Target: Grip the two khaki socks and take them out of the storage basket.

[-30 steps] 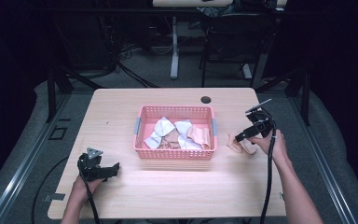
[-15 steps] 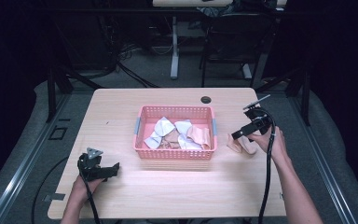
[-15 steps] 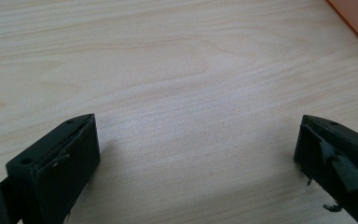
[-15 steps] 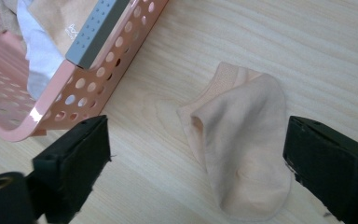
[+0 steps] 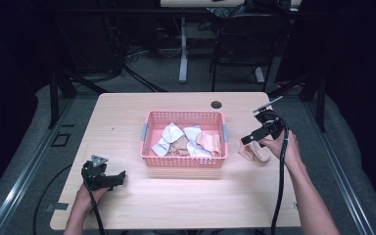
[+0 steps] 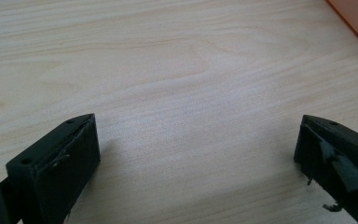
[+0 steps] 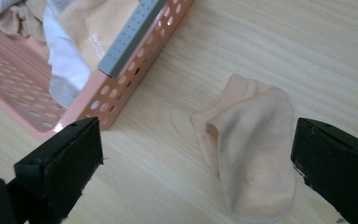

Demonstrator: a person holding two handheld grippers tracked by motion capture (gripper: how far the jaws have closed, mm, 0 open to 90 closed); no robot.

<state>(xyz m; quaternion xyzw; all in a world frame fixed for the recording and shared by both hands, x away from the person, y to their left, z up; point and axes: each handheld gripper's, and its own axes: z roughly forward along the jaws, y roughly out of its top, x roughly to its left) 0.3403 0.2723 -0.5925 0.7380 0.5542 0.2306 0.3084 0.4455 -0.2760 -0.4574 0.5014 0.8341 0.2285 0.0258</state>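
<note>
Right gripper (image 5: 250, 139) over a peach sock (image 7: 249, 158), jaws spread wide, nothing held. Sock flat on the table (image 5: 186, 200), crumpled and folded on itself, between the two fingers (image 7: 58, 175) and a little ahead of them, touching neither. Probably set down beside the basket (image 5: 183, 161) to start a sorted pile, or about to be picked up; cannot tell which from this alone. Basket corner just beyond the left-hand finger, grey handle (image 7: 128, 37) facing the sock.

Left gripper (image 5: 115, 178) parked low over bare wood, jaws likewise wide apart and empty. Likely idle, kept clear of the working side. Only a sliver of basket wall (image 6: 356, 21) far ahead of its right finger.

High view: whole layout, basket mid-table with more socks (image 5: 169, 137) heaped inside, white and peach, sock outside just beside its right end, hand (image 5: 281, 147) close behind. Fold and fabric detail lost there. Right gripper view: sock's creases, its gap from the basket, perforated wall. Left gripper view: wood grain, worn pad lining on one finger (image 6: 340, 161).
</note>
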